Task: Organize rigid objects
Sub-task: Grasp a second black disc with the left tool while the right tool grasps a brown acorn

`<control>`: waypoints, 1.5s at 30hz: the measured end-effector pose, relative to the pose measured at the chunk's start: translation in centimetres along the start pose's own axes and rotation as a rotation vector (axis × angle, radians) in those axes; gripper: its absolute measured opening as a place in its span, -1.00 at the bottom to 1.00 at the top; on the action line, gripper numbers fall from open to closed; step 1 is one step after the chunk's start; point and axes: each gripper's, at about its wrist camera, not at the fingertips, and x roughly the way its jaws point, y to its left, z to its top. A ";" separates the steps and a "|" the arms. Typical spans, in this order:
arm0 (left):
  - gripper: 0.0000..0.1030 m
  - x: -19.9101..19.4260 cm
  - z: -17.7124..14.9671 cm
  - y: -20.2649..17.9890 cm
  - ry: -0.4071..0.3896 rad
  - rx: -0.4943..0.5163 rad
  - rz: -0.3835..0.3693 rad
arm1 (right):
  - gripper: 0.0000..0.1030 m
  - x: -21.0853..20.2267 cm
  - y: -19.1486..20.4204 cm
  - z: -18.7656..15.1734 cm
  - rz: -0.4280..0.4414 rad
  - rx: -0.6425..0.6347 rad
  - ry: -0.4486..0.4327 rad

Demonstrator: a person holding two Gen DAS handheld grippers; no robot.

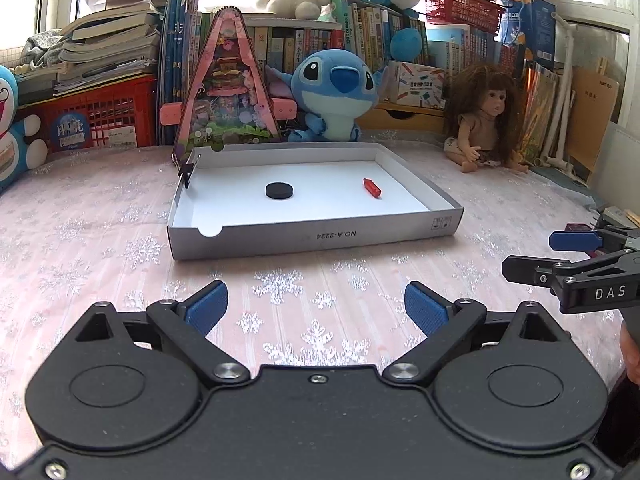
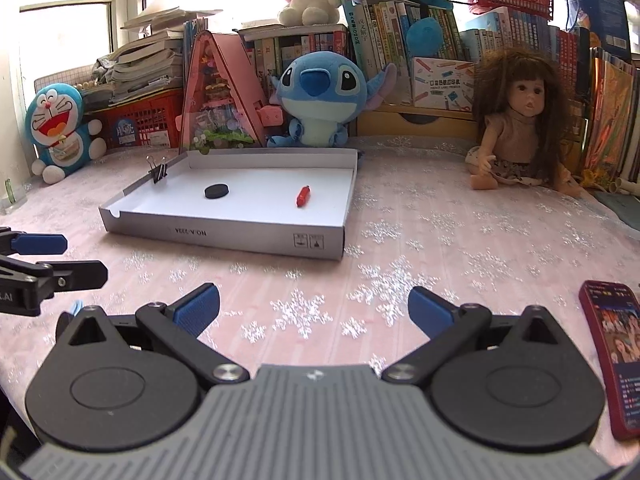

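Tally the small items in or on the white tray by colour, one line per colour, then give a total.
Black: 2, the round disc lying on the tray floor and the binder clip clamped to its left wall.
Red: 1, the small crayon-like stick on the tray floor.
Total: 3

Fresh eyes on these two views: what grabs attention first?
The shallow white box mid-table, holding a black disc and a red crayon-like piece, with a binder clip on its left wall. Behind it sit a blue plush and a doll. Both tools, left and right, are open and empty.
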 end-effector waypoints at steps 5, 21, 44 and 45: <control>0.84 -0.8 -1.5 0.6 0.007 -0.008 -0.002 | 1.00 -1.0 -0.2 -1.6 -0.020 -0.019 0.003; 0.62 -3.3 -4.9 2.2 0.031 -0.017 0.028 | 0.84 -4.0 -0.7 -5.6 -0.022 -0.101 -0.004; -0.21 -3.1 -5.4 -0.4 0.035 0.054 -0.044 | 0.12 -4.7 0.2 -7.0 0.004 -0.117 0.017; -0.25 -3.0 -5.4 -0.5 0.038 0.055 -0.042 | 0.11 -4.7 0.2 -7.1 0.006 -0.114 0.019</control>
